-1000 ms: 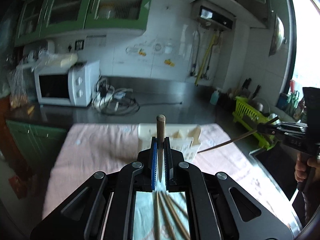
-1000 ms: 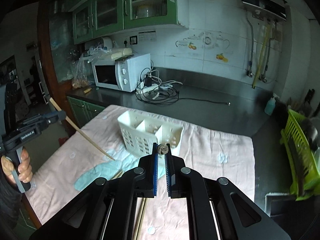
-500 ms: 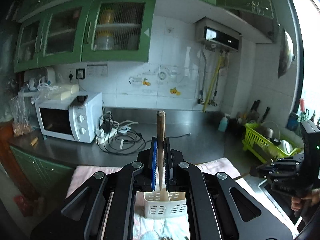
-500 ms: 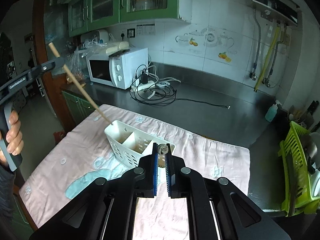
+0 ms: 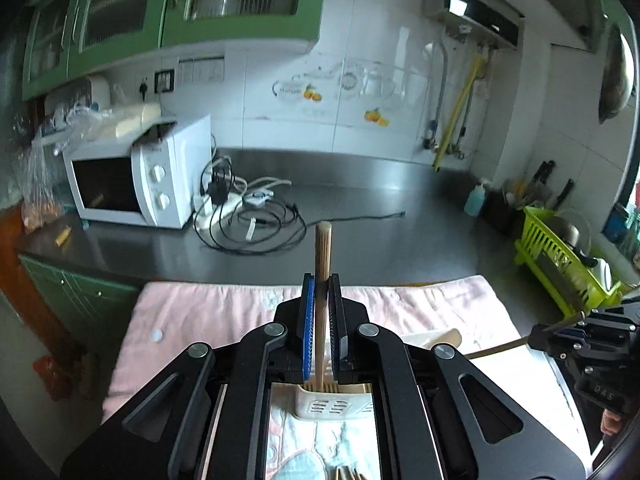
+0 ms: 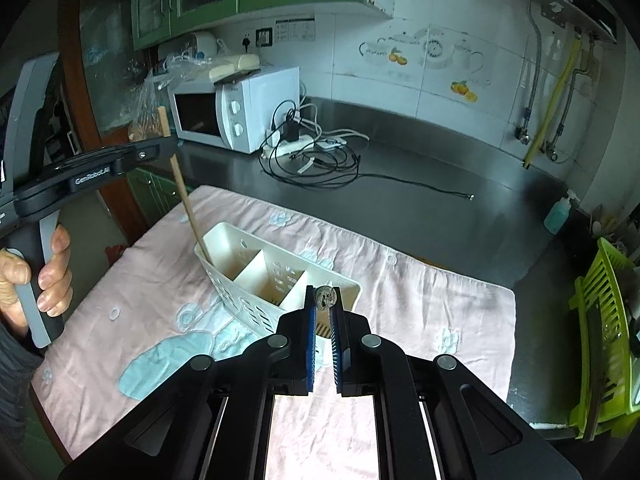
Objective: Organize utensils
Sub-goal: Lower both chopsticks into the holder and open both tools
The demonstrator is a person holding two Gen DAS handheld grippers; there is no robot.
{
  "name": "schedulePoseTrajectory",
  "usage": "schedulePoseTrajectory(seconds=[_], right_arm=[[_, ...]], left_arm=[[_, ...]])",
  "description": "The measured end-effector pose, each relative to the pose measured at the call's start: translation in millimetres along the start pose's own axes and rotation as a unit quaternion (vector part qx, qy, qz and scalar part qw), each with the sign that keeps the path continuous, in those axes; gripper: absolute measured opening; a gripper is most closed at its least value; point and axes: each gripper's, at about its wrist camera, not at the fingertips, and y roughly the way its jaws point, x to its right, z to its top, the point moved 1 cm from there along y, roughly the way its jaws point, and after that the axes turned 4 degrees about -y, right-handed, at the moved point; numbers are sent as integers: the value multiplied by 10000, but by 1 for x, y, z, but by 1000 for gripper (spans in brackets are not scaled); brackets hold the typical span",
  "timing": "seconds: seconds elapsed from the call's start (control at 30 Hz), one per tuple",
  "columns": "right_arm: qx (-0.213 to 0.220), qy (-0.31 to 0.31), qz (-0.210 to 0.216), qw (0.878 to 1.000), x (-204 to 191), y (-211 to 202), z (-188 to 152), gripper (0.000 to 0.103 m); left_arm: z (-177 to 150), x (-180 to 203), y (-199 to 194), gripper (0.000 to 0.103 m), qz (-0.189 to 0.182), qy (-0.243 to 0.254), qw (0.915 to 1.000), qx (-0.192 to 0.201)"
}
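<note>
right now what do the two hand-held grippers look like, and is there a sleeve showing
Both hand-held grippers, left and right, are black linkage frames with silver pivot screws and blue ribbed pads on the fingers. The left one carries white lettering on its side and a grey pistol-style handle. A dark sleeve shows at that wrist.

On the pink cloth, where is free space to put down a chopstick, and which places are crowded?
The pink cloth is bare to the right of the white utensil caddy, up to the steel counter, and behind the caddy toward the cable tangle. Crowded: the caddy's left end, where the left gripper lowers a chopstick.
</note>
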Motion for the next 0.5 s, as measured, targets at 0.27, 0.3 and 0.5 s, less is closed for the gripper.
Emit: schedulePoseTrajectory(seconds=[0.27, 0.3, 0.5], right_arm=[[-161, 132, -36, 9998, 3, 19, 5, 7], [-157, 164, -35, 9997, 4, 19, 5, 7], [75, 223, -235, 9994, 6, -1, -1, 31]], left_arm=[[-4, -2, 15, 7, 10, -14, 9998, -192], [-5, -3, 14, 8, -29, -23, 9998, -185], [-14, -5, -12, 9, -61, 0, 10000, -42]])
